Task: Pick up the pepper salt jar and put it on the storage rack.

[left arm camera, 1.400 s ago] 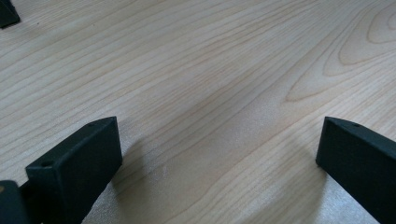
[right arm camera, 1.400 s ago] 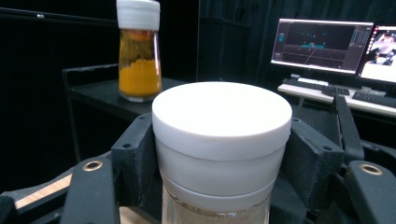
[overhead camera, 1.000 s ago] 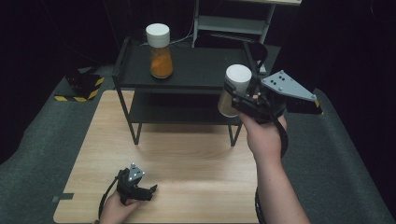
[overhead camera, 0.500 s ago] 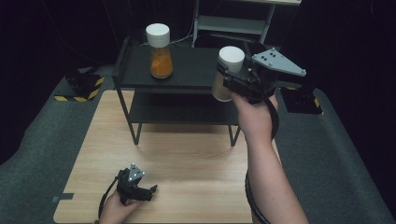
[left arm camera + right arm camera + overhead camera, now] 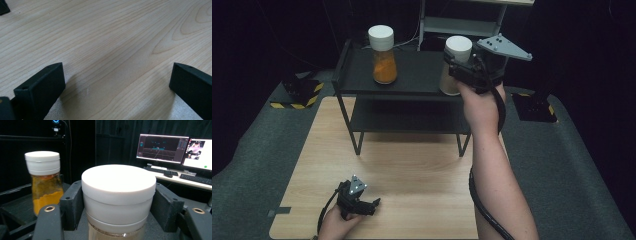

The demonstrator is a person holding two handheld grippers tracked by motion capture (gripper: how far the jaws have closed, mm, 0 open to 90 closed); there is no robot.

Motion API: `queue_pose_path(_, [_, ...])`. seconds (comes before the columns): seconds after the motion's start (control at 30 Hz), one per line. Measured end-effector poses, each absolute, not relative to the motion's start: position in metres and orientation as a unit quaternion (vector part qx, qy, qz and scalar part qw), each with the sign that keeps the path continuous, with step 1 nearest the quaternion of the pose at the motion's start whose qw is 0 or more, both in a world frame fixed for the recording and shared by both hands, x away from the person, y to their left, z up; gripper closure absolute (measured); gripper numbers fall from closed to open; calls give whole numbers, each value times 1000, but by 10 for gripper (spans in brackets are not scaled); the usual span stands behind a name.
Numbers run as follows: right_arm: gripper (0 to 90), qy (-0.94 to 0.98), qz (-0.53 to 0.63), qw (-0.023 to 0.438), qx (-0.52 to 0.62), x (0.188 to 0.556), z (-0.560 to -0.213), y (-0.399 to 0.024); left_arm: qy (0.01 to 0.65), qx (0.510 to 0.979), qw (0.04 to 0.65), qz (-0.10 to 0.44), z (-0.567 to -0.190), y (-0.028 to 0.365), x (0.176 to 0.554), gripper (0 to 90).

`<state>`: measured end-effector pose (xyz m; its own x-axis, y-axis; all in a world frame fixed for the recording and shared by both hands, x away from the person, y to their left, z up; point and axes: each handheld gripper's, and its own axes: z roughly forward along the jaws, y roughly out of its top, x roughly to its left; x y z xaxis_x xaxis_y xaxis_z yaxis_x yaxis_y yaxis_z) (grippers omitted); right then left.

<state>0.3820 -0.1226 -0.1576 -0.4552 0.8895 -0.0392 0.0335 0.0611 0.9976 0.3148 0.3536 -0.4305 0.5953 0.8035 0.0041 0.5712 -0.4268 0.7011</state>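
Right gripper (image 5: 458, 67) has carried its clamped white-capped pale spice jar (image 5: 455, 64) over the black metal shelf (image 5: 412, 87); it risks knocking the orange-filled white-capped jar (image 5: 382, 54). Left gripper (image 5: 373, 204) rests open on the wooden table (image 5: 422, 180).

On the top shelf of the black rack (image 5: 412, 75), open room is left between the orange spice jar (image 5: 383, 55) at the left and the white-lidded jar (image 5: 455, 62) at the right. The near wooden tabletop (image 5: 422, 175) is unobstructed, apart from the left gripper (image 5: 371, 206).
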Motion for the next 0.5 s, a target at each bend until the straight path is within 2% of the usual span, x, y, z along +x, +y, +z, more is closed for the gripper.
queue_pose_path(0.5, [338, 623, 578, 360, 385, 409, -156, -113, 415, 827, 337, 172, -430, 354, 315, 4])
